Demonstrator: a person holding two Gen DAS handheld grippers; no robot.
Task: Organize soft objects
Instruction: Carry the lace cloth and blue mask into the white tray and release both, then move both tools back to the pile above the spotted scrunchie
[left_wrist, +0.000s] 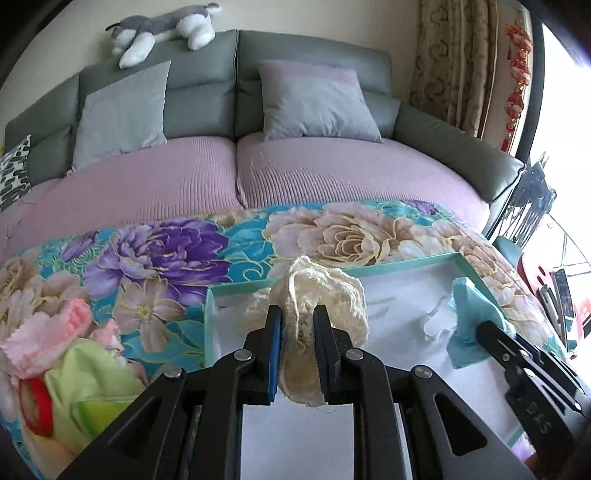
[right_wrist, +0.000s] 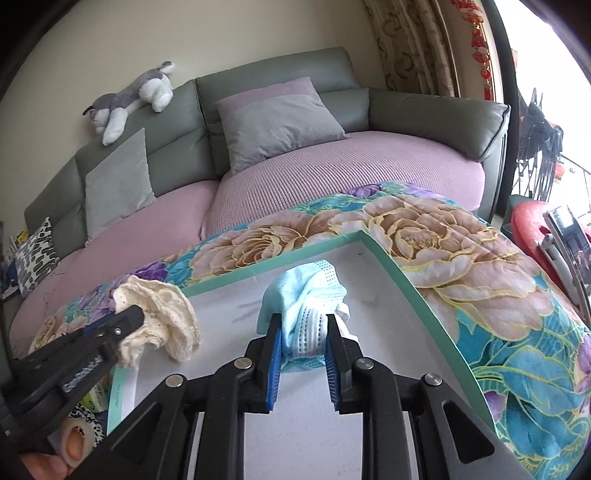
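- Closest to my left camera, the left gripper (left_wrist: 295, 314) has its jaws pinching a cream knitted cloth (left_wrist: 325, 295), which bunches up above the fingertips and hangs down between them.
- From my right camera, the right gripper (right_wrist: 301, 321) has its jaws pinching a light blue face mask (right_wrist: 306, 295), crumpled, with its white pleated part between the pads.
- Both held items sit over a shallow white tray (right_wrist: 406, 277) with a teal rim, the cloth near its left end and the mask near its right.
- Under the tray I see a flowered blanket (left_wrist: 166, 251) draped over the table.
- At my left, pink and green soft items (left_wrist: 74, 332) are piled on the blanket.
- Behind it all stands a grey-green sofa (left_wrist: 314, 48) with a plush dog (left_wrist: 162, 29) on its back.
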